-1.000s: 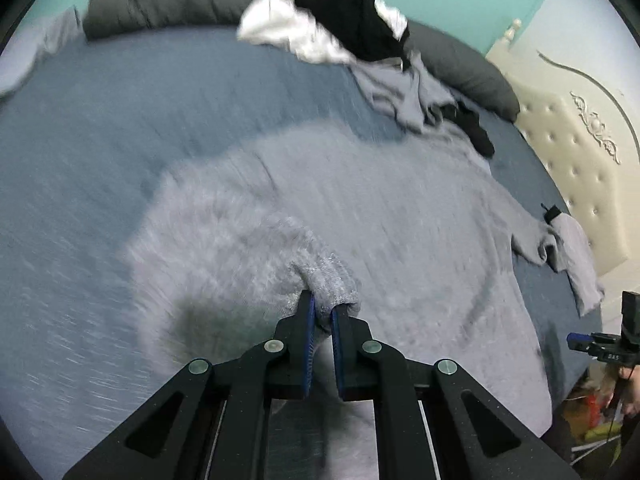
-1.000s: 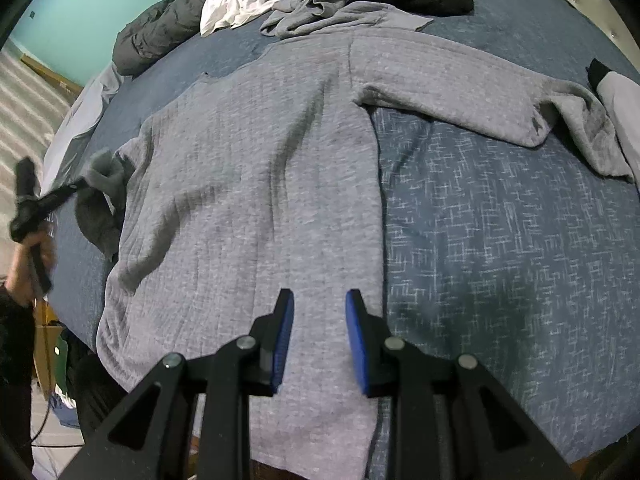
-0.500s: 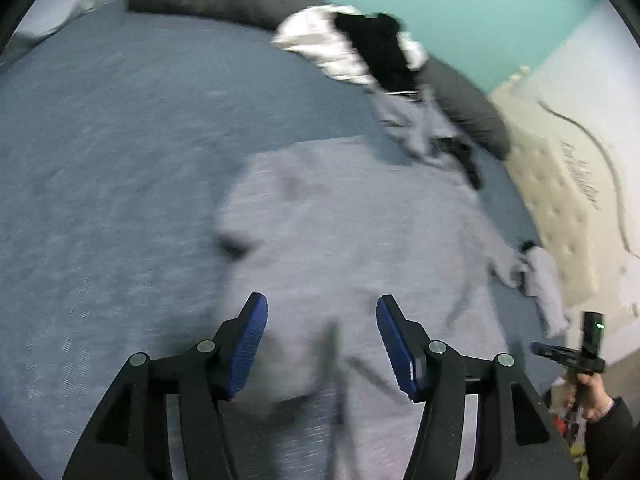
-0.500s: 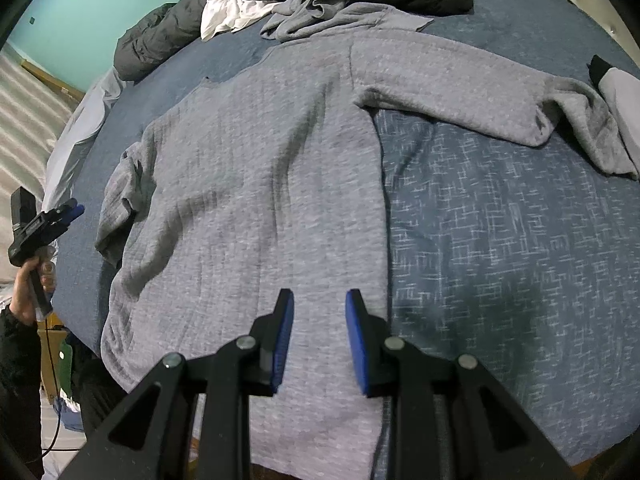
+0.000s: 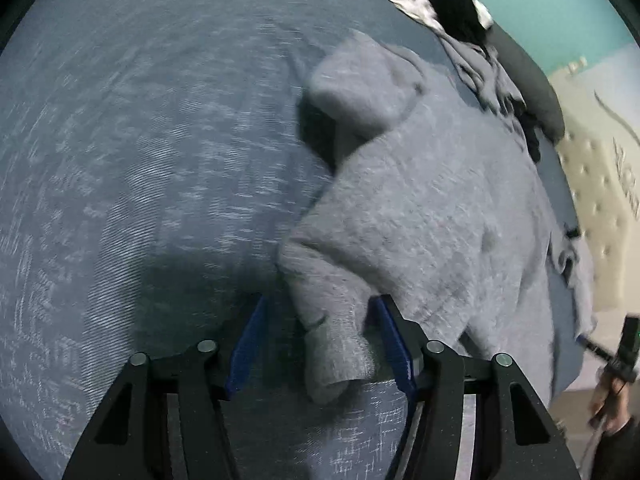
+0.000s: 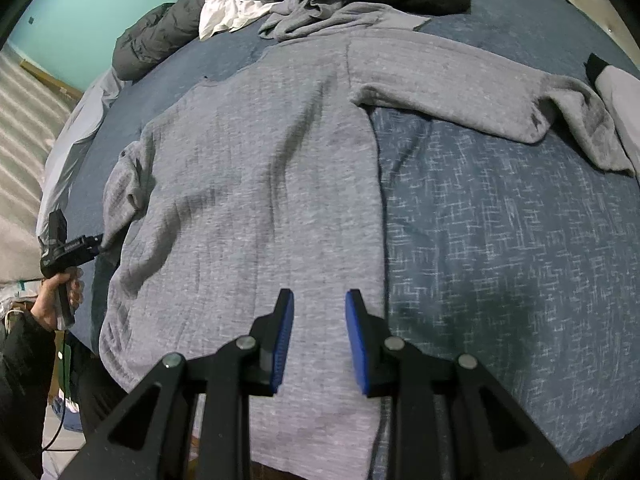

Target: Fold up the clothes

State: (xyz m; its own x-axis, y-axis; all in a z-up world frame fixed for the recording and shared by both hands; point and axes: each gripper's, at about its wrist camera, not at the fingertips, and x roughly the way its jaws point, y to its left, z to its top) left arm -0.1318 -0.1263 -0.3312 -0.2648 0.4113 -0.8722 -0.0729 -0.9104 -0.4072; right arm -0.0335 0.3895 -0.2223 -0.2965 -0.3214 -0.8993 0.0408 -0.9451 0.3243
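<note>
Blue patterned bedspread (image 6: 500, 220) filled frame; dark duvet (image 6: 152, 40) at 11 o'clock; teal wall (image 6: 100, 4) behind.

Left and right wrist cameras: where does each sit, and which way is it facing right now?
Left wrist: on the left gripper, low over the bed, facing the sweater's cuff between open fingers; the other handle shows far right.
Right wrist: on the right gripper, above the hem, looking up the sweater; the left hand shows.
Shared: sweater, clothes pile.

Bare blue bedspread (image 6: 500, 220) right of the grey sweater (image 6: 248, 184); clothes pile (image 6: 320, 4) crowding the far edge.
</note>
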